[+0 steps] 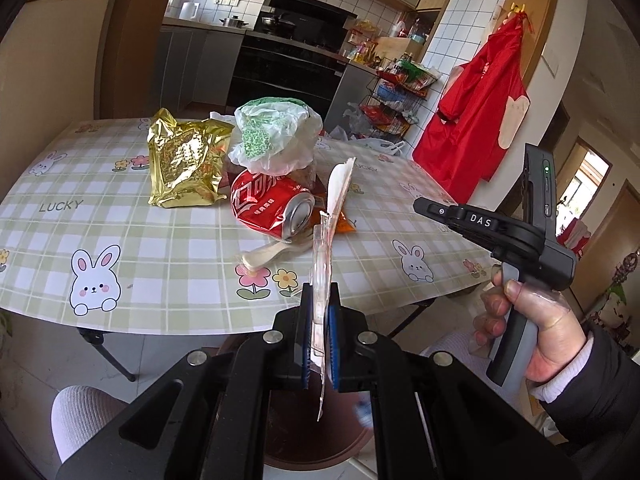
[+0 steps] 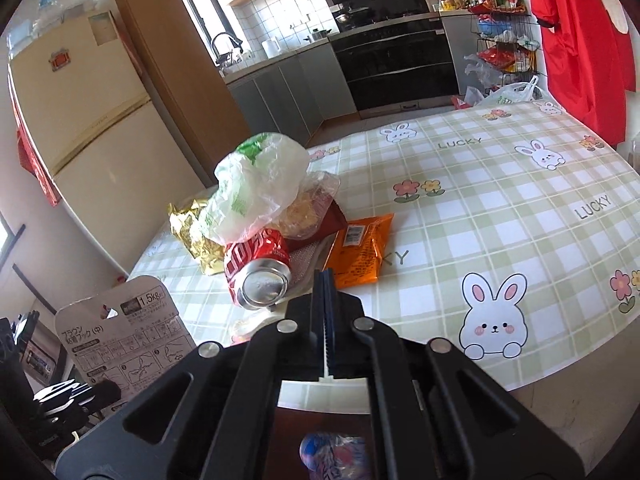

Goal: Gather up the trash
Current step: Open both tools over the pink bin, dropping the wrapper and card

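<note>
- Clear plastic blister pack with white card backing (image 1: 322, 280), left wrist view: clamped edge-on in the left gripper (image 1: 320, 308), held above the checked tablecloth's (image 1: 160, 248) near edge; crushed red drink can (image 1: 268, 208) lies at 11 o'clock beyond it.
- Right wrist view: right gripper (image 2: 326, 300) fully closed, nothing between its pads; can (image 2: 260, 276) at 10 o'clock, orange snack packet (image 2: 358, 252) at 1 o'clock.

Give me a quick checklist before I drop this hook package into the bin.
1. Left gripper shut on the blister card: ok.
2. Right gripper shut with nothing between its pads: ok.
3. Bin below the left gripper: ok.
4. Card fully over the bin opening: cannot tell.
5. Red can, gold bag, orange packet not collected from the table: not ok.
</note>
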The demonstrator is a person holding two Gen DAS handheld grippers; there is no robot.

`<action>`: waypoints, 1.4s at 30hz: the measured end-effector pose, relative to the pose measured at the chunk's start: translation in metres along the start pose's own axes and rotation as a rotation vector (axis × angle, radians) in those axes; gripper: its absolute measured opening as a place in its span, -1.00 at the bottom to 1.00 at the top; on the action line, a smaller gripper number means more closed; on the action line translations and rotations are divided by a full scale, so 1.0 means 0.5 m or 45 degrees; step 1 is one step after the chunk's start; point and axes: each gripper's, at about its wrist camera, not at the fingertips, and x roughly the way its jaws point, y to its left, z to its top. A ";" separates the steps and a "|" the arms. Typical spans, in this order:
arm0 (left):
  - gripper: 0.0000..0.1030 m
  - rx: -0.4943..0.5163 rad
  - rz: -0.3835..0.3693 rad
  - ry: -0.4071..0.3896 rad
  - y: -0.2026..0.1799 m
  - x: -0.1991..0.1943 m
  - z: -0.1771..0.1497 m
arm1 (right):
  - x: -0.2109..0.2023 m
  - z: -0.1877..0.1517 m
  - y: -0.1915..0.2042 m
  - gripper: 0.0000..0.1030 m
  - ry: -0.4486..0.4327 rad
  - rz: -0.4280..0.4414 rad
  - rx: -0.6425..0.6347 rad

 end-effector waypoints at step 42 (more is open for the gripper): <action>0.71 -0.115 0.156 0.077 0.119 0.057 0.033 | -0.020 -0.012 0.004 0.89 0.030 -0.262 -0.028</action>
